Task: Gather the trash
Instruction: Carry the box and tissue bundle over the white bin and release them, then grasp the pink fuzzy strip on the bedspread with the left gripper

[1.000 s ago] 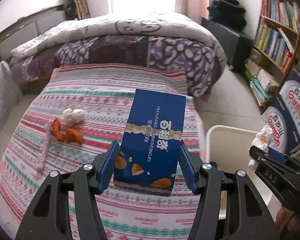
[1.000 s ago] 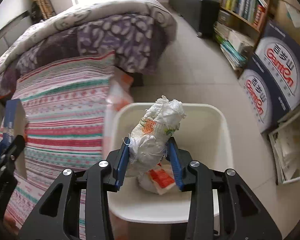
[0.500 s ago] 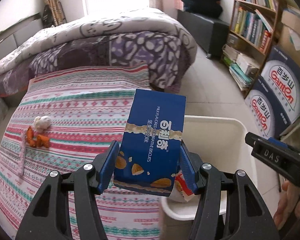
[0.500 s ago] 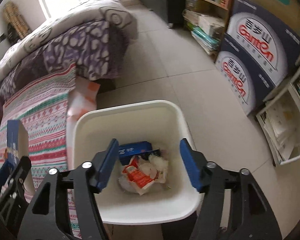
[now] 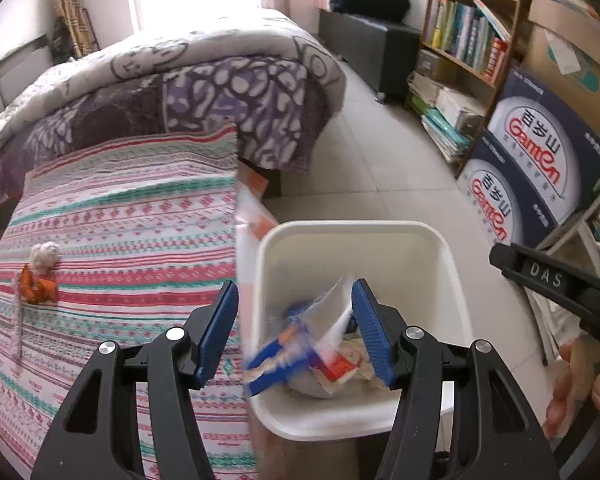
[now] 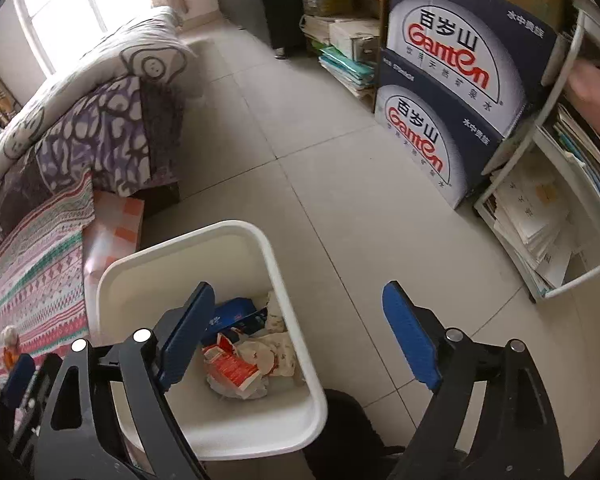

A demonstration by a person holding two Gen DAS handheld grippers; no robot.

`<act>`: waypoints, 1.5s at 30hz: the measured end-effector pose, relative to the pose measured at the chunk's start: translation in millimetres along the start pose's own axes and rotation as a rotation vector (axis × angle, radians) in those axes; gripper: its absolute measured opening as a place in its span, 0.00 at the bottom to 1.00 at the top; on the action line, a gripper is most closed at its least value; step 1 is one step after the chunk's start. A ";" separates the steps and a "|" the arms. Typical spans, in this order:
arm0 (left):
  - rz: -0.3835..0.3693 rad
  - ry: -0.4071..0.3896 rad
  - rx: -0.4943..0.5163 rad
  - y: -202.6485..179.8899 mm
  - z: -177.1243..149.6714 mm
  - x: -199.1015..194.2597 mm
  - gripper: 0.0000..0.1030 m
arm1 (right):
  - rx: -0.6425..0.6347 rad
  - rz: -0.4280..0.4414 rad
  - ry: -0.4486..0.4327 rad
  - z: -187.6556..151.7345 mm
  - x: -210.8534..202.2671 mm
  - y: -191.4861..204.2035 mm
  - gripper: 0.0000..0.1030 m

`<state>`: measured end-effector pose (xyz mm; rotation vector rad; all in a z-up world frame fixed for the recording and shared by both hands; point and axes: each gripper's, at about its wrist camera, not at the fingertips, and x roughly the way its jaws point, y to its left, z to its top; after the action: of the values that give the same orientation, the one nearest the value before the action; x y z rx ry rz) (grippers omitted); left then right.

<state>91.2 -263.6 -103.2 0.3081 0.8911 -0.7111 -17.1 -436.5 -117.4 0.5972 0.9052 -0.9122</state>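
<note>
Left claw (image 5: 296, 328) jaws just parted over the white bin (image 5: 340, 236) so the blue biscuit box (image 5: 284, 356) drops in, blurred, mid-fall; right claw (image 6: 300, 336) has just been opening, wide, empty; orange scrap (image 5: 36, 288) on the bed (image 5: 120, 216) at 9 o'clock

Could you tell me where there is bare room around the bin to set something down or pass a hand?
Free: the tiled floor between the bed and the Ganten boxes, and the striped bedspread beside the bin. Crowded: the bin's bottom, and the bedspread's edge by the orange scrap.
</note>
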 end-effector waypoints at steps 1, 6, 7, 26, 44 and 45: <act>-0.003 0.002 0.004 -1.7 -0.7 0.5 0.62 | 0.006 -0.002 0.001 0.4 0.4 -2.1 0.83; -0.004 0.011 0.018 -4.4 -4.0 3.1 0.73 | 0.023 0.003 0.002 0.8 -0.2 -2.6 0.85; -0.001 0.008 0.020 -2.3 -4.1 2.2 0.73 | 0.021 0.006 0.001 0.4 -0.6 -0.1 0.86; 0.287 0.151 -0.277 192.5 -29.4 15.1 0.77 | -0.147 0.104 0.054 -35.1 -5.3 105.5 0.92; 0.519 0.279 -0.445 372.2 -82.1 38.5 0.75 | -0.347 0.205 0.103 -80.9 -9.5 208.6 0.92; 0.513 0.287 -0.458 381.5 -86.7 40.6 0.74 | -0.366 0.217 0.104 -84.7 -10.0 216.3 0.92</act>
<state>315.2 43.8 -203.3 0.2157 1.1589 0.0223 132.7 -259.8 -136.6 0.4182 1.0488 -0.5067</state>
